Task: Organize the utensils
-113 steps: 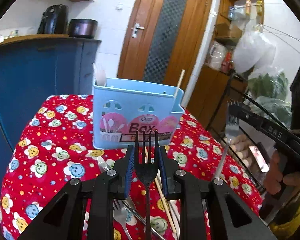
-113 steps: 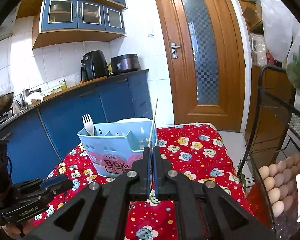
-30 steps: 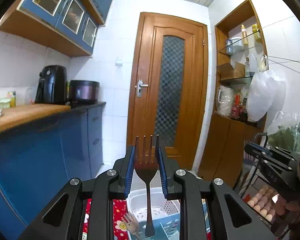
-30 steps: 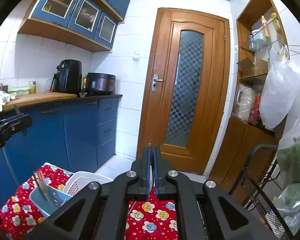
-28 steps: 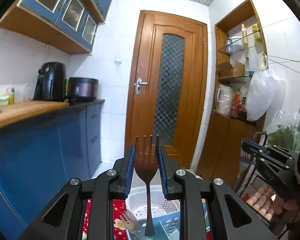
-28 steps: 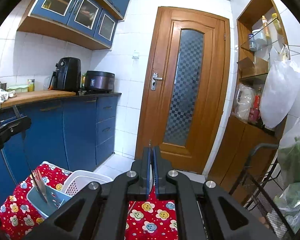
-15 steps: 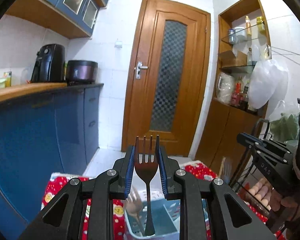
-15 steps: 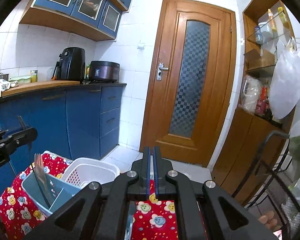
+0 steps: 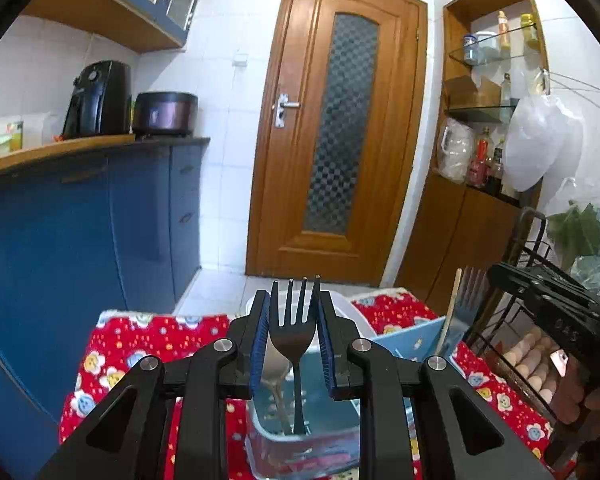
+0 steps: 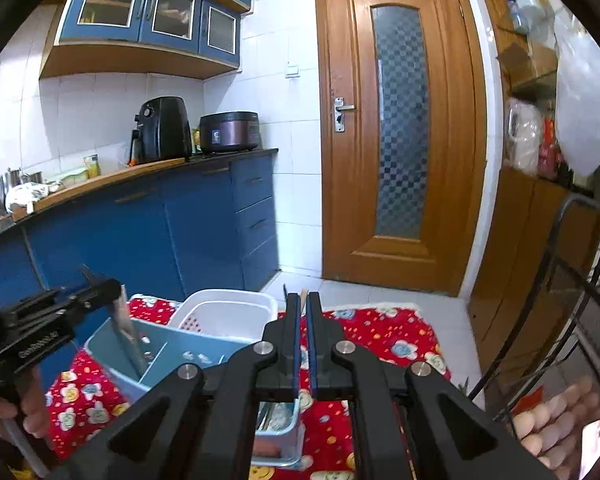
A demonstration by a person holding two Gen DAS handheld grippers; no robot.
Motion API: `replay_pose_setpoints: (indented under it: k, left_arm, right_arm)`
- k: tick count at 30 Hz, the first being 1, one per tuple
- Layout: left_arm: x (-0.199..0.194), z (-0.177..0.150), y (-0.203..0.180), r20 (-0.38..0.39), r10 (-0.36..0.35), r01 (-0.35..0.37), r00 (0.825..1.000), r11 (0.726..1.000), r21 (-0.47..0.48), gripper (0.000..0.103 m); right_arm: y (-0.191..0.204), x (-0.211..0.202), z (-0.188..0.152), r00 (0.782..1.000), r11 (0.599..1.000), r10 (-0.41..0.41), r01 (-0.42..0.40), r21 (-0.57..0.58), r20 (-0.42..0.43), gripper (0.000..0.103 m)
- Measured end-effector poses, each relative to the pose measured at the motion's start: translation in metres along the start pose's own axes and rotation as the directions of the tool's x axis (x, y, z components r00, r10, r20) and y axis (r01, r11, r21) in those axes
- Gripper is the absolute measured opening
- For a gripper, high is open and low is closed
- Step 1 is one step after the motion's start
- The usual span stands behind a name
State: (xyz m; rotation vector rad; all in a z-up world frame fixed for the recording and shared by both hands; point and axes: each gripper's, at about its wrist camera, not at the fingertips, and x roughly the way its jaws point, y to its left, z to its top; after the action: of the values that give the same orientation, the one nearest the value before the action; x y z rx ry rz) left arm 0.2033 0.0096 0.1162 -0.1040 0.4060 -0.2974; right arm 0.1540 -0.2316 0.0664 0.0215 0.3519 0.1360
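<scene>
The left claw (image 9: 293, 344) is clamped on a dark fork (image 9: 296, 334), its blue pads pressing the fork's head from both sides. The fork stands upright, four tines up, and its thin handle runs straight down into the near compartment of a light blue utensil box (image 9: 300, 436) directly below the claw. Just left of the handle, a pale plastic fork (image 9: 275, 368) leans in the same compartment. To the right of the claw, a wooden chopstick (image 9: 449, 312) and a metal fork (image 9: 469, 292) rise from the far end of the box.

The right claw (image 10: 303, 344) is closed on a thin wooden stick (image 10: 303, 292), of which only the tip shows above the narrow gap between the pads. The blue box (image 10: 168, 352) sits below and to its left, with dividers visible inside. A white slotted basket (image 10: 224, 312) stands behind the box. Both rest on a desk covered with a red cloth (image 10: 380, 332) printed with smiling flowers. Further off stand blue cabinets (image 10: 204, 216) and a wooden door (image 10: 400, 120).
</scene>
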Motion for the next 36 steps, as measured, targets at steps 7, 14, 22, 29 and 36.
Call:
replay_pose_setpoints:
  k: [7,14,22,29,36]
  left_arm:
    - [-0.008,0.001,-0.002,-0.016,0.014,-0.014,1.000,1.000,-0.012,0.043]
    - [-0.030,0.005,-0.011,-0.017,0.038,-0.038,0.999,0.999,0.002,0.044]
    - [-0.062,-0.002,-0.014,-0.035,0.043,-0.044,0.998,0.999,-0.017,0.044]
    - [-0.086,-0.018,-0.015,-0.061,0.056,-0.057,0.997,0.998,-0.011,0.044]
    - [-0.101,-0.042,-0.009,-0.124,0.062,-0.067,0.990,0.997,-0.035,0.044]
  right_arm:
    - [0.000,-0.017,-0.007,0.999,0.999,0.039,-0.039,0.013,-0.021,0.005]
    - [-0.003,-0.038,-0.017,0.996,0.996,0.077,-0.076,0.036,-0.041,0.010]
    - [0.003,-0.052,-0.036,0.988,0.993,0.113,-0.108,0.050,-0.108,0.011]
    - [0.010,-0.062,-0.056,0.978,0.989,0.138,-0.129,0.067,-0.159,0.014]
    - [0.017,-0.061,-0.085,0.960,0.983,0.166,-0.144,0.111,-0.224,0.015]
